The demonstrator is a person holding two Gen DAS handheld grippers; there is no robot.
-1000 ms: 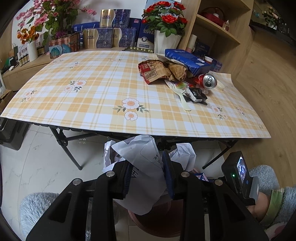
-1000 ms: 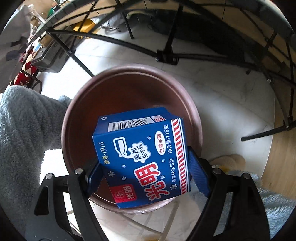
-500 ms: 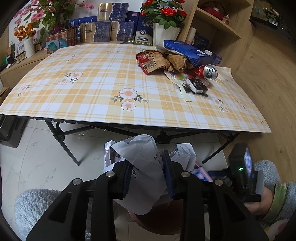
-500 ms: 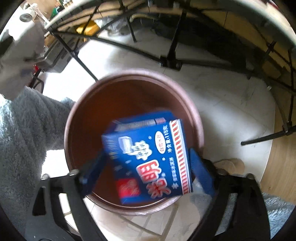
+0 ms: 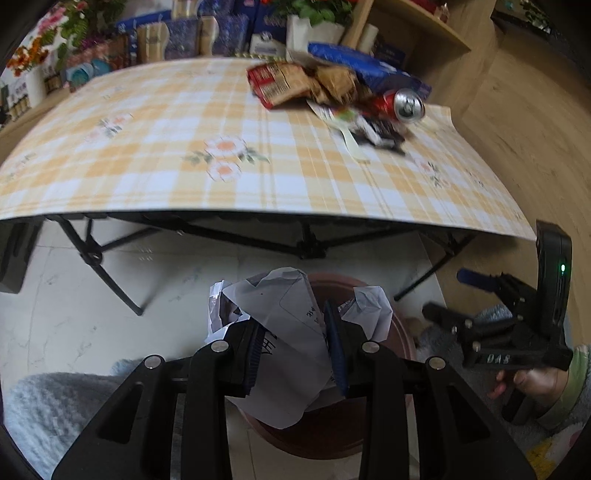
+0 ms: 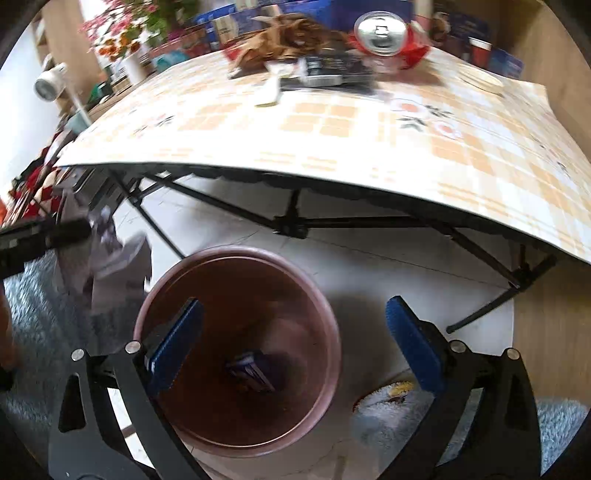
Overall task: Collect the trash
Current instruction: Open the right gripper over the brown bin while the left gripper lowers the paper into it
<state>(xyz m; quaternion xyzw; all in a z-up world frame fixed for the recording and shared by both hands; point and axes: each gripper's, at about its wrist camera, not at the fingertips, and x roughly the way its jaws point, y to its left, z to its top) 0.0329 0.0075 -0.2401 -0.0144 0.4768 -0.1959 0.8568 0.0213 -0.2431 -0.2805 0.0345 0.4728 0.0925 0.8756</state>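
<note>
My left gripper (image 5: 295,345) is shut on a crumpled white paper (image 5: 284,332) and holds it above the brown trash bin (image 5: 402,332). My right gripper (image 6: 291,332) is open and empty over the same bin (image 6: 332,354); the blue milk carton (image 6: 253,371) lies at the bin's bottom. The right gripper also shows at the right of the left wrist view (image 5: 461,291). On the plaid table (image 5: 147,147) lies a trash pile: a red can (image 5: 402,105), brown snack bags (image 5: 295,85), a black wrapper (image 5: 380,134) and a pale plastic fork (image 5: 351,142).
The bin stands on a white tile floor (image 5: 92,295) under the table's front edge, among black folding legs (image 6: 295,221). Boxes and flower vases (image 5: 306,26) line the table's back. A wooden shelf (image 5: 424,22) stands at the right.
My right gripper opened and the blue carton dropped into the bin. The right gripper then tilted up toward the table. The left gripper moved over the bin, still holding the paper.
</note>
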